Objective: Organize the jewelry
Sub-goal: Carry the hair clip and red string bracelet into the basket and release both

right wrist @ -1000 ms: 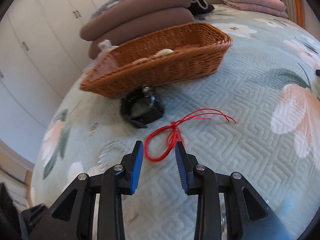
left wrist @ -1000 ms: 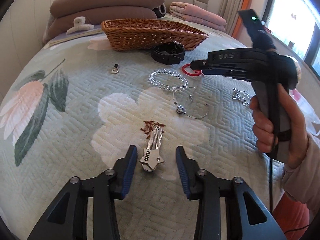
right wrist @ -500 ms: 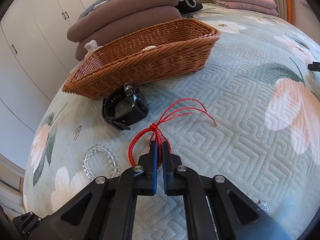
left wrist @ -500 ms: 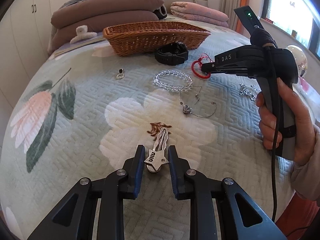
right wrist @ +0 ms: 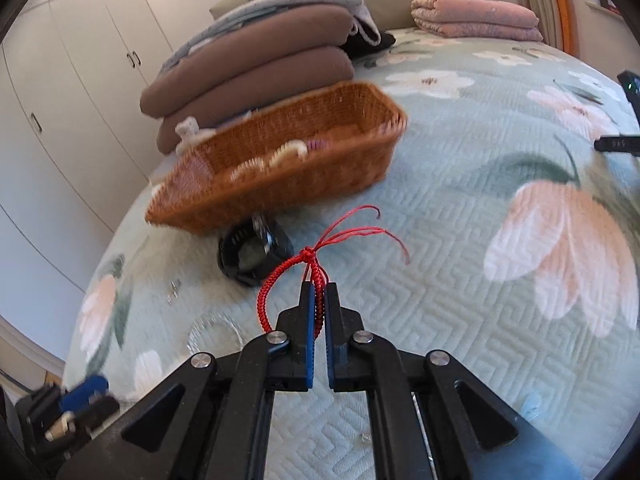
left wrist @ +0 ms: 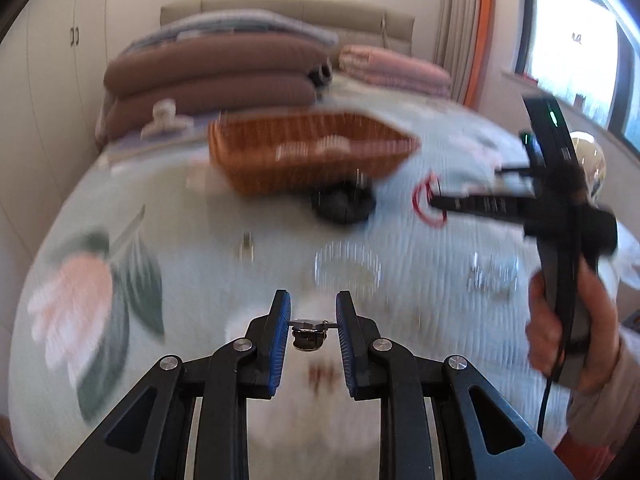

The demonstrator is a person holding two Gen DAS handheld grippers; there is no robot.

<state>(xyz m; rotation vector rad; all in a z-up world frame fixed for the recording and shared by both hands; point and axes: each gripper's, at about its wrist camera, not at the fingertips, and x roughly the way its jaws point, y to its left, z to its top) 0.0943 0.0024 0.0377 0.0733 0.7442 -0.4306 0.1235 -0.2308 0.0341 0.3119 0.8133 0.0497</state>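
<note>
My left gripper (left wrist: 310,320) is shut on a silver star-shaped hair clip (left wrist: 307,334) and holds it above the floral bedspread (left wrist: 192,280). My right gripper (right wrist: 318,300) is shut on a red braided cord bracelet (right wrist: 280,276), lifted off the bed; it also shows in the left wrist view (left wrist: 426,200). The wicker basket (right wrist: 280,168) lies ahead with pale items inside, and shows in the left wrist view (left wrist: 308,152) too. A black smartwatch (right wrist: 252,254) lies just in front of the basket.
A clear bead bracelet (left wrist: 346,266), a small pendant (left wrist: 247,244) and a silver chain piece (left wrist: 490,274) lie blurred on the bedspread. Folded brown quilts (right wrist: 256,68) and a pink blanket (right wrist: 476,18) are stacked at the bed's far end. White wardrobes (right wrist: 72,72) stand on the left.
My left gripper closed on the star clip and lifted it off the bed. My right gripper closed on the red cord bracelet and raised it toward the basket.
</note>
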